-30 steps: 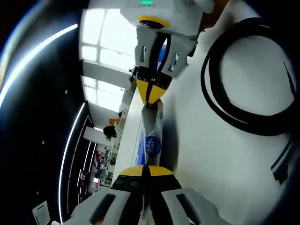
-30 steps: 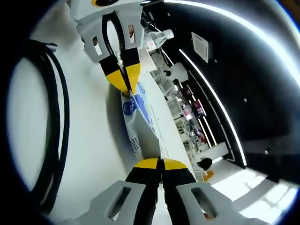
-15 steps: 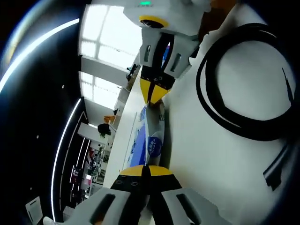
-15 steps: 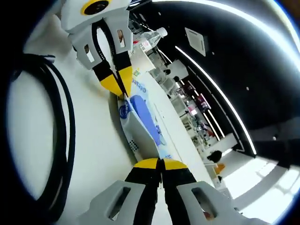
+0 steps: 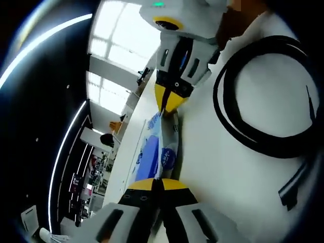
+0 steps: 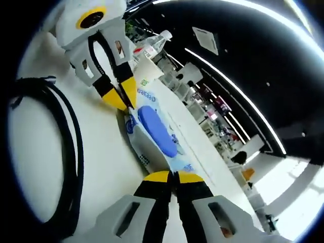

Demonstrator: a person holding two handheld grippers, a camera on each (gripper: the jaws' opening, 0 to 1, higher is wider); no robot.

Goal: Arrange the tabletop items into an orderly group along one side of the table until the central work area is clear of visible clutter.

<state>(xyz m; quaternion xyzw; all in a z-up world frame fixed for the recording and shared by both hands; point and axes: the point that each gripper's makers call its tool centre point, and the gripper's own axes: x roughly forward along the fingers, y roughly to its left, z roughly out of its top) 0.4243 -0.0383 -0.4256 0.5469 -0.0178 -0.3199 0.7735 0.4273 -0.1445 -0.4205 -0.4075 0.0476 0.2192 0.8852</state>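
Wipes come first: a soft pack of wipes (image 6: pixel 154 135) with a blue lid lies on the white table (image 5: pixel 228 167), and both grippers hold it by its ends. The left gripper (image 5: pixel 153 183) is pinched tight on the near end of the pack in the left gripper view. The right gripper (image 6: pixel 172 176) is pinched tight on the other end.

A second ago the pack looked thin, seen from its edge. Now it has turned, and its blue lid shows much more. It looks as if the two grippers are tipping the pack together.

A black cable (image 5: pixel 253 126) lies in a loop on the table, just beside the pack. A water bottle (image 6: pixel 152 44) stands far off.

I think the pack is being carried to the side of the table. The cable is not yet tidied.
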